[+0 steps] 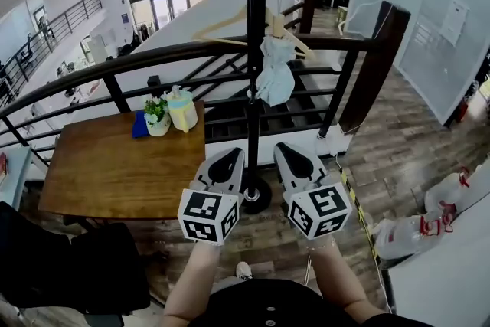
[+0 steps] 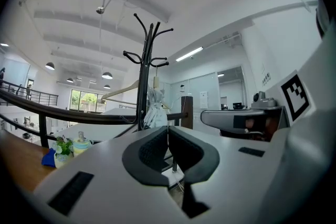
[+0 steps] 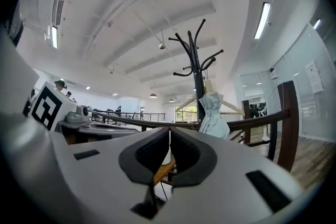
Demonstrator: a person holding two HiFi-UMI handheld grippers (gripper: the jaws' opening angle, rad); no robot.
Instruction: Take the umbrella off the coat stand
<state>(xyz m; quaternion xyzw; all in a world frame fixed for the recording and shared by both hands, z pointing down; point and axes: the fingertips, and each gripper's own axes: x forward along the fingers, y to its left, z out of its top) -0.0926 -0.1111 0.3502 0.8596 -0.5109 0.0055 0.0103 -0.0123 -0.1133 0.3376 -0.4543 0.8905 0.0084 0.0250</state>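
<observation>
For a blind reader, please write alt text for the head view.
A pale folded umbrella hangs on a black coat stand. In front, the left tool and the right tool, both shut and empty, point toward it; a wooden table stands at left.

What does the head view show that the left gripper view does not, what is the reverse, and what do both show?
Only the head view: the round base of the coat stand and the person's forearms. Only the left gripper view: the long strip light on the ceiling. Both: the coat stand, the pale umbrella hanging on it, the railing and the wooden table.
</observation>
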